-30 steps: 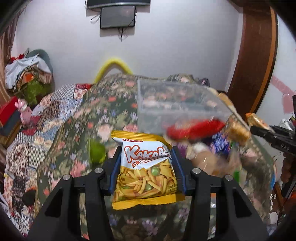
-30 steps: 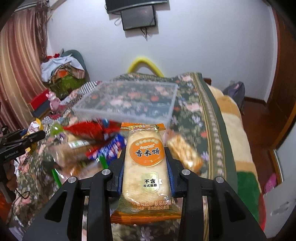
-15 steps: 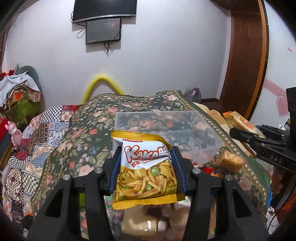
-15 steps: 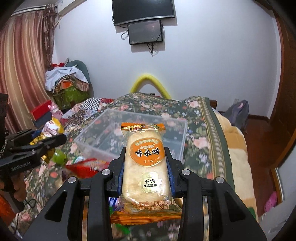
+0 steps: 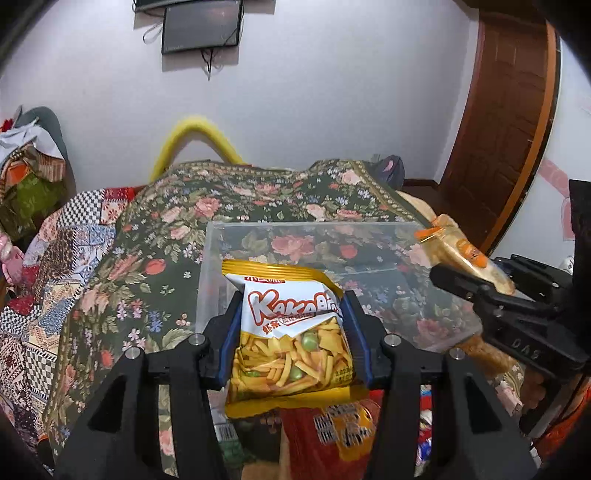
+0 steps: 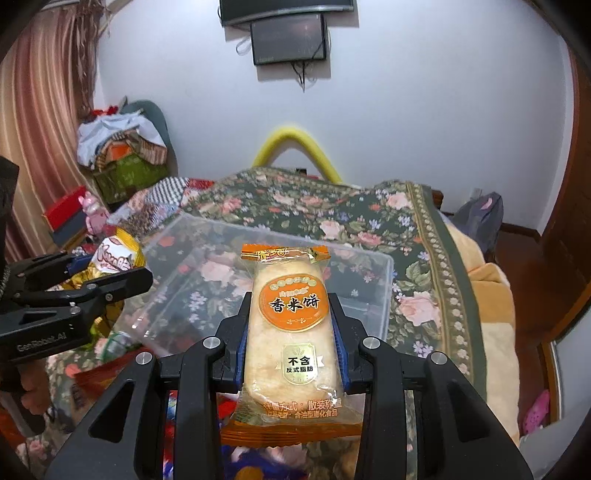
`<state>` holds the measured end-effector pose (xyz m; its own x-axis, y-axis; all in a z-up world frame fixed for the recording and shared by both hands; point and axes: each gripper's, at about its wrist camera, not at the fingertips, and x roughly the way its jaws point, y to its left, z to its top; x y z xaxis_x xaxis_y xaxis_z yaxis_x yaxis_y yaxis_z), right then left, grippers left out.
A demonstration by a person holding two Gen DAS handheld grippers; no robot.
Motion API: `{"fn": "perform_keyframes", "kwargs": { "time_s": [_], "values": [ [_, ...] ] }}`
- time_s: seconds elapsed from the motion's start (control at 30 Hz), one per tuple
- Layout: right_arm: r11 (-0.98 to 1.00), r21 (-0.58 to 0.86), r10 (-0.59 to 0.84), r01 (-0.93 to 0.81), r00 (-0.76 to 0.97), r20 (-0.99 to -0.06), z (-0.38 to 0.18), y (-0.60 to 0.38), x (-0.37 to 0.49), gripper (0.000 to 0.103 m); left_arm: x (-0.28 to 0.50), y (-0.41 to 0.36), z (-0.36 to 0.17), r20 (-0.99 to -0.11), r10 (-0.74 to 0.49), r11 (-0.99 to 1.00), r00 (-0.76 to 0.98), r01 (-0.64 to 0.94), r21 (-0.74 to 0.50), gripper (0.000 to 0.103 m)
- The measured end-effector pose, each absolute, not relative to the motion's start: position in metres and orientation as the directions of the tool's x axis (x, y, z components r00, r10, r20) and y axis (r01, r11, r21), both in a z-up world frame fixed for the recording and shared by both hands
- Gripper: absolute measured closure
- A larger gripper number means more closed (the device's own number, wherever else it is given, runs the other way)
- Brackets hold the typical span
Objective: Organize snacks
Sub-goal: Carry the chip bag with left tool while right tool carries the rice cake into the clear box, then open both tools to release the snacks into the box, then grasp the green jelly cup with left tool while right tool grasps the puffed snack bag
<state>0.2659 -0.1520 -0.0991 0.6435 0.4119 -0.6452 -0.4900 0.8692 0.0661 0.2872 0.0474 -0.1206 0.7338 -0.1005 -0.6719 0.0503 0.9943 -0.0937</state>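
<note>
Both grippers have moved over the one clear bin (image 5: 369, 266). The left gripper (image 5: 291, 328) pinches one chips bag (image 5: 291, 350); the right gripper (image 6: 291, 332) pinches one rice cracker (image 6: 291, 332).

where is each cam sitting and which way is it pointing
Left wrist: rides the left tool, looking forward across the floral bedspread at the clear plastic bin and white wall; its black fingers pinch a yellow-and-white chip bag.
Right wrist: rides the right tool, facing the same way; its fingers pinch an orange-edged rice cracker pack.
Shared: bin, yellow foam arch, wall screen, and each other's tool.
</note>
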Motion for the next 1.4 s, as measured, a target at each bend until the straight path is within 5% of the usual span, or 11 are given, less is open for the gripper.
{"fn": "perform_keyframes", "kwargs": {
  "time_s": [0.4,0.53,0.6,0.67,1.13,1.4],
  "values": [
    [0.840,0.085,0.411,-0.535,0.526,-0.744,-0.127,-0.138,0.284,0.069,0.315,0.044,-0.143,-0.740,-0.127,0.992,0.660,0.089,-0.091,0.051],
    [0.845,0.087,0.408,-0.527,0.533,-0.741,-0.126,-0.139,0.281,0.063,0.316,0.049,-0.146,-0.750,-0.130,0.991,0.649,0.069,-0.113,0.047],
    [0.850,0.082,0.403,-0.520,0.542,-0.738,-0.123,-0.139,0.281,0.048,0.314,0.052,-0.143,-0.741,-0.122,0.992,0.661,0.056,-0.114,0.044],
    [0.854,0.066,0.395,-0.516,0.561,-0.728,-0.119,-0.139,0.279,0.044,0.310,0.054,-0.139,-0.731,-0.114,0.993,0.673,0.049,-0.110,0.040],
    [0.863,0.049,0.412,-0.503,0.645,-0.643,-0.080,-0.164,0.241,0.036,0.249,0.093,-0.094,-0.647,-0.017,0.997,0.762,-0.032,-0.064,0.035],
    [0.881,0.050,0.385,-0.470,0.652,-0.653,-0.086,-0.190,0.218,0.036,0.211,0.137,-0.107,-0.684,0.063,0.993,0.727,-0.114,-0.029,0.034]
  ]
}}
